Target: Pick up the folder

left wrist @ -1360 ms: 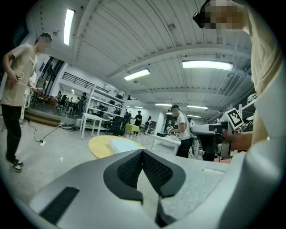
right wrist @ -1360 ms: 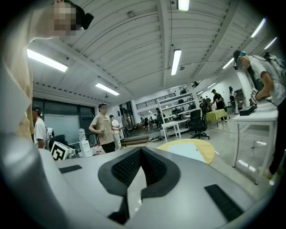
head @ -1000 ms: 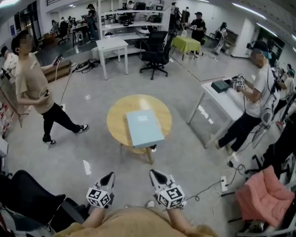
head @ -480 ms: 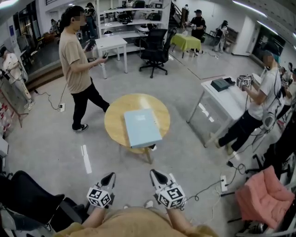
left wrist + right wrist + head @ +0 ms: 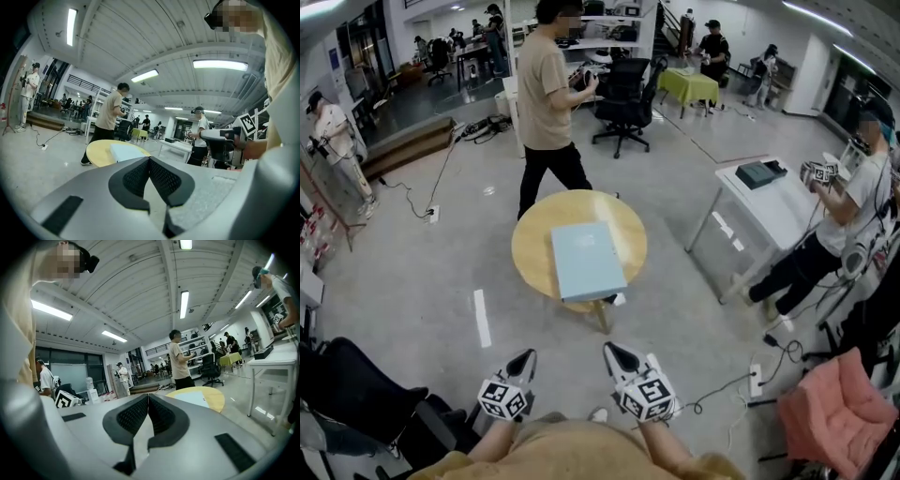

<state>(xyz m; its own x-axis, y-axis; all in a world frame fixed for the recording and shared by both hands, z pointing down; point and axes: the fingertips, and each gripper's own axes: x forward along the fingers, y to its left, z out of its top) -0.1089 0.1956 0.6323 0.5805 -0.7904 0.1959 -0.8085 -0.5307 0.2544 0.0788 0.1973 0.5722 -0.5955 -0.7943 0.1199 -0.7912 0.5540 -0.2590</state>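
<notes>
Two grippers, left (image 5: 525,357) and right (image 5: 608,350), are held low and side by side in the head view. Each has its jaws pressed fully together with nothing between them. The pale blue folder (image 5: 588,260) lies flat on the round yellow table (image 5: 531,246), ahead of and well apart from both grippers, with a person (image 5: 546,94) standing just beyond the table's far side.
</notes>
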